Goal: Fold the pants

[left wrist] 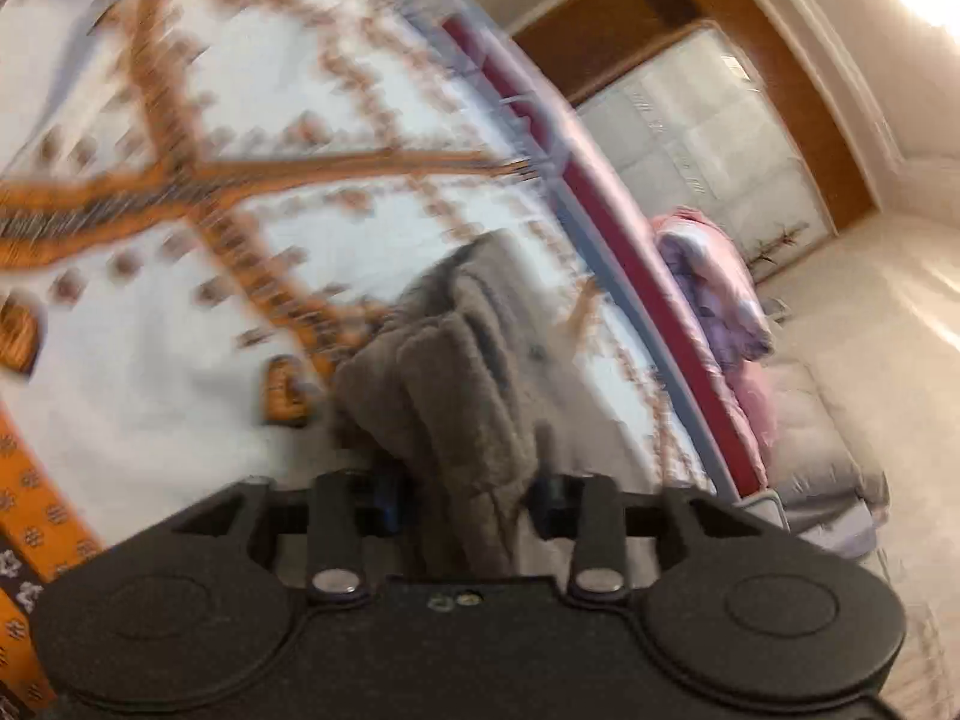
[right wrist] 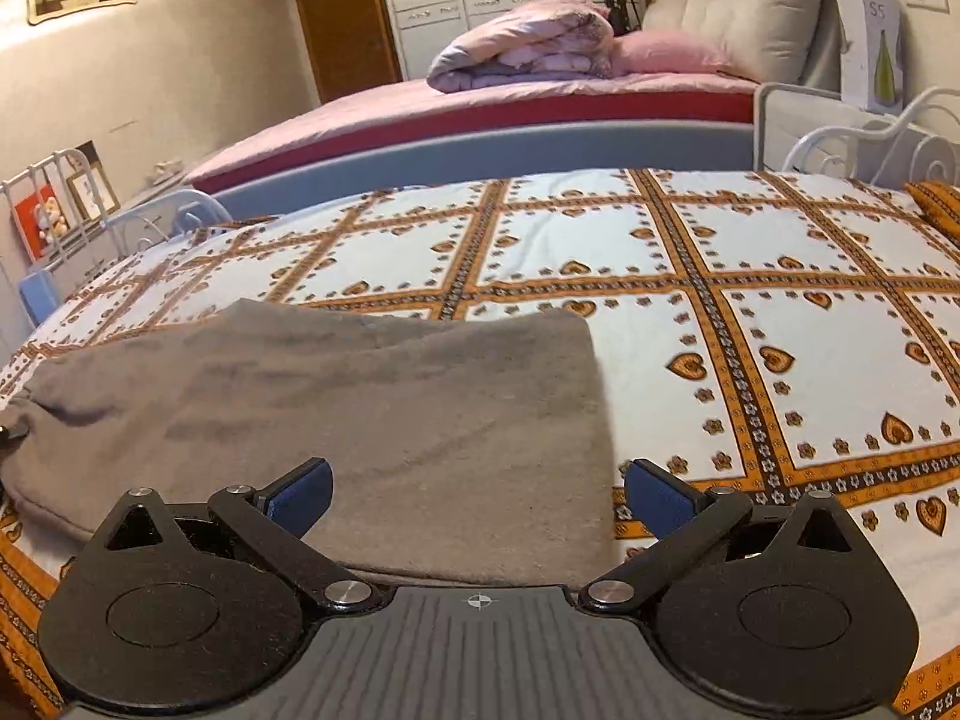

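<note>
The left claw (left wrist: 465, 495) is squeezing a bunched fold of the gray pants (left wrist: 456, 360), lifting it over the bedspread (left wrist: 180, 390); the view is blurry and seems tilted. The right claw (right wrist: 478, 489) is sitting wide open, low over the pants lying flat.

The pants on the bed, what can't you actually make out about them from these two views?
- Left wrist view: motion blur smears the bedspread; the bunched pants cover the left gripper jaws' contact.
- Right wrist view: the right gripper body cuts off the pants' near edge; their left end runs out of frame.
- Waistband and legs indistinguishable.
</note>
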Motion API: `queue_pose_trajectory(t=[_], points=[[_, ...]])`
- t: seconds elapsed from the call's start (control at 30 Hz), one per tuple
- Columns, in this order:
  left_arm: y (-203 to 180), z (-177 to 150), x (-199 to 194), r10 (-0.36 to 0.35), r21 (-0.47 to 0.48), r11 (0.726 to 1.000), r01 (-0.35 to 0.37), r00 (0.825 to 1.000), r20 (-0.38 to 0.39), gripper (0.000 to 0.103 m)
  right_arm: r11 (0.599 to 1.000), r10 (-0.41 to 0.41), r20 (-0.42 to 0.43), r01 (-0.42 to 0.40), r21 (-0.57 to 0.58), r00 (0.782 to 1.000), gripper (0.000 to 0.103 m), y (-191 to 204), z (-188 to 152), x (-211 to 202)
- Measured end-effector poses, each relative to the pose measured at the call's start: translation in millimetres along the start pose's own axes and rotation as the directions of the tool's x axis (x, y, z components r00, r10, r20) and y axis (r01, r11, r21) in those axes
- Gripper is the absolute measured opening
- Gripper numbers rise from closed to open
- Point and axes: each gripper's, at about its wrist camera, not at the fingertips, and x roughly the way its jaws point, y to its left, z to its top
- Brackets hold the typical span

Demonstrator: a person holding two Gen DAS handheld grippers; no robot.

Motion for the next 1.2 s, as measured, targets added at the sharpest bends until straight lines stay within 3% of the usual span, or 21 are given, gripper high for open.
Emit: queue_pose_trajectory(t=[0.1, 0.23, 0.3, 0.37, 0.4, 0.47, 0.53, 0.6, 0.8, 1.1, 1.13, 1.17, 1.2], points=[[-63.4, 1.6, -20.2, -0.110, 0.168, 0.981, 0.098, 0.991, 0.069, 0.022, 0.999, -0.012, -0.003, 0.012, 0.036, 1.000, 0.103, -6.6, 1.3, 1.9], [-170.2, -19.3, -11.5, -0.299, 0.338, 0.896, 0.289, 0.954, -0.021, 0.022, 0.995, -0.031, 0.040, 0.027, 0.095, 0.999, 0.103, -22.5, 7.7, -8.3], [-224.4, -51.5, 6.5, -0.362, 0.408, 0.833, 0.373, 0.926, -0.107, 0.022, 0.993, -0.053, 0.049, 0.048, 0.108, 0.997, 0.103, -33.5, 8.0, -16.3], [-263.7, -94.8, 30.9, -0.376, 0.456, 0.778, 0.433, 0.902, -0.214, 0.021, 0.991, -0.068, 0.054, 0.061, 0.116, 0.996, 0.103, -45.7, 6.6, -26.8], [-281.8, -126.2, 47.7, -0.360, 0.474, 0.752, 0.459, 0.887, -0.288, 0.021, 0.990, -0.079, 0.061, 0.071, 0.118, 0.995, 0.103, -51.9, 5.4, -32.9], [-299.7, -176.8, 74.9, -0.296, 0.480, 0.729, 0.488, 0.857, -0.422, 0.029, 0.986, -0.103, 0.071, 0.092, 0.140, 0.992, 0.103, -66.9, 1.5, -45.4], [-299.5, -217.6, 96.1, -0.208, 0.483, 0.751, 0.450, 0.856, -0.473, 0.029, 0.979, -0.106, 0.074, 0.091, 0.181, 0.992, 0.103, -82.3, 0.5, -52.6], [-294.0, -236.2, 103.8, -0.183, 0.477, 0.768, 0.428, 0.859, -0.478, 0.030, 0.972, -0.113, 0.074, 0.095, 0.213, 0.991, 0.103, -93.6, 0.3, -58.4], [-290.9, -234.9, 85.1, -0.162, 0.510, 0.768, 0.387, 0.888, -0.429, 0.033, 0.960, -0.091, 0.090, 0.064, 0.273, 0.992, 0.103, -102.9, 4.1, -59.7], [-290.6, -228.6, 72.4, -0.158, 0.509, 0.773, 0.379, 0.892, -0.423, 0.039, 0.950, -0.060, 0.107, 0.024, 0.312, 0.992, 0.103, -83.5, 12.9, -49.8], [-290.2, -227.9, 71.3, -0.157, 0.515, 0.770, 0.377, 0.894, -0.419, 0.047, 0.948, -0.055, 0.107, 0.018, 0.317, 0.993, 0.103, -81.8, 13.6, -47.9], [-288.8, -227.3, 68.2, -0.160, 0.519, 0.768, 0.374, 0.898, -0.410, 0.065, 0.946, -0.048, 0.105, 0.012, 0.323, 0.993, 0.103, -79.4, 14.3, -45.9], [-287.7, -226.0, 65.3, -0.174, 0.520, 0.766, 0.377, 0.902, -0.396, 0.072, 0.946, -0.044, 0.104, 0.008, 0.325, 0.994, 0.103, -76.8, 15.1, -44.0]])
